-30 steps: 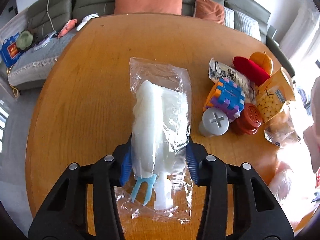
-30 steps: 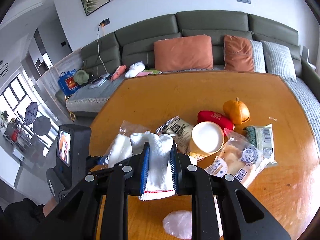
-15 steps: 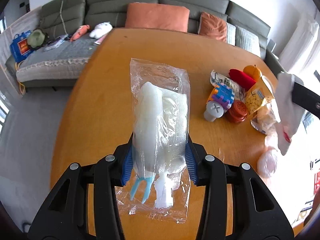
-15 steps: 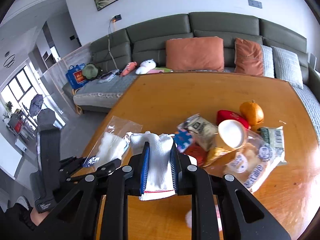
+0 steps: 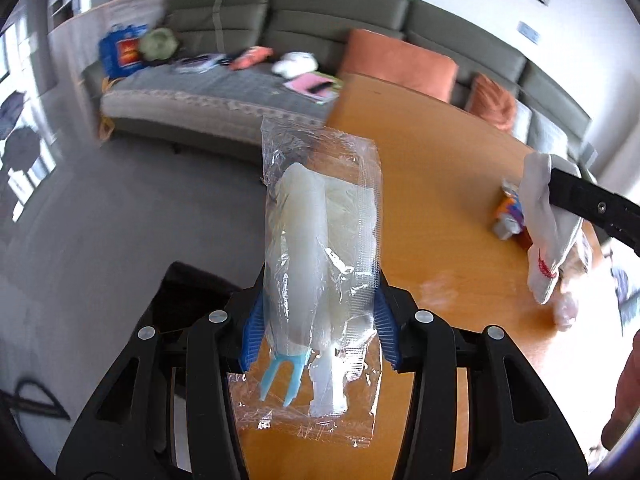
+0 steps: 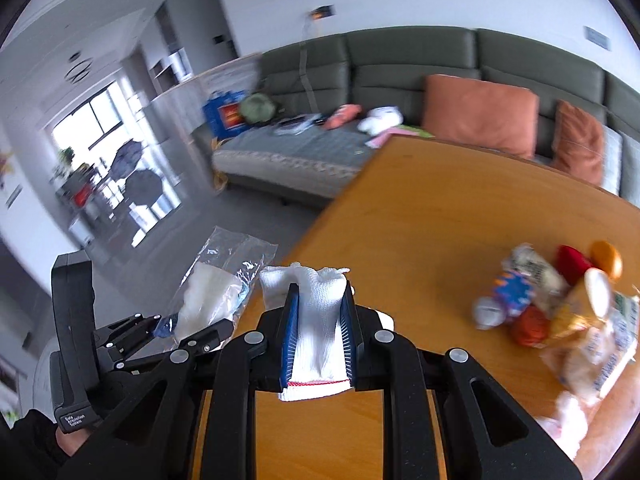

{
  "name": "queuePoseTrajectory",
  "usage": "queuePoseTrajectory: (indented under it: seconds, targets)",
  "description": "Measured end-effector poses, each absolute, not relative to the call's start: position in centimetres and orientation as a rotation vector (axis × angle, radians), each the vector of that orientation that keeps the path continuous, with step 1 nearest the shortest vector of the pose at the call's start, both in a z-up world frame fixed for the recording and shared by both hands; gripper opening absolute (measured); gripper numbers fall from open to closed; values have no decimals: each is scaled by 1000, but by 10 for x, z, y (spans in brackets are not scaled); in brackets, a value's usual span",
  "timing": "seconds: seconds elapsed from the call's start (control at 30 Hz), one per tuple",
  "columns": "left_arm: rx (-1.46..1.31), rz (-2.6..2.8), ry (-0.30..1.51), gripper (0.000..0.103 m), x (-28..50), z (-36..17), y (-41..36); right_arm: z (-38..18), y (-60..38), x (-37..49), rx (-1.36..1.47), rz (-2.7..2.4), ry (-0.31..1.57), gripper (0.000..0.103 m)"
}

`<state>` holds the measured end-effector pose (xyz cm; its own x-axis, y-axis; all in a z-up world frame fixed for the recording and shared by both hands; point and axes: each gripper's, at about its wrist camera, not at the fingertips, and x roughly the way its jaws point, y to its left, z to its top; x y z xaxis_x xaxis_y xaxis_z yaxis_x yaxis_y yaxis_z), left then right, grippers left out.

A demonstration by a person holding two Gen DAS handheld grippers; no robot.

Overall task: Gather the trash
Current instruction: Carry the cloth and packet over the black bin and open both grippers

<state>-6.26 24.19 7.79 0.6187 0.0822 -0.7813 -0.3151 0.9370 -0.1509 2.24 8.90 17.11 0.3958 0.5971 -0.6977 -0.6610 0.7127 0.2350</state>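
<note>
My left gripper [image 5: 320, 320] is shut on a clear plastic cutlery packet [image 5: 320, 248] with white utensils and a blue fork inside. It holds the packet in the air over the left edge of the wooden table [image 5: 440, 184]. My right gripper [image 6: 319, 320] is shut on a white knitted cloth with a red hem [image 6: 320, 336]. The cloth also shows in the left wrist view [image 5: 544, 224], hanging at the right. The left gripper and its packet [image 6: 216, 292] show at the left of the right wrist view.
A heap of packets, toys and fruit [image 6: 560, 304] lies on the table's right side, with a crumpled clear wrapper [image 5: 564, 312] near the front. A dark object [image 5: 188, 292] stands on the grey floor under my left gripper. A grey-green sofa [image 6: 400, 92] lies beyond the table.
Both grippers have swung left, away from the heap, and now sit over the table's left edge and the floor. Both grips are unchanged.
</note>
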Motion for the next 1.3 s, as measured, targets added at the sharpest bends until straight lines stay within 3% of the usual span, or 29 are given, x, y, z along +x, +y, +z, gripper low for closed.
queuePoseTrajectory:
  seconds: [0.73, 0.77, 0.8, 0.83, 0.87, 1.3]
  targets:
    - [-440, 521, 886, 45, -177, 57, 384, 142, 291, -38, -225, 1137, 956, 22]
    - [-445, 530, 889, 47, -179, 56, 389, 139, 302, -38, -228, 1151, 972, 35]
    - [-450, 529, 893, 60, -181, 55, 394, 139, 307, -39, -224, 1152, 976, 59]
    - [-449, 538, 895, 73, -182, 55, 398, 138, 313, -39, -216, 1155, 974, 69]
    - [-445, 562, 881, 99, -184, 56, 402, 138, 319, -39, -209, 1157, 966, 74]
    - [-489, 585, 905, 97, -183, 45, 423, 135, 326, -32, -193, 1127, 974, 74]
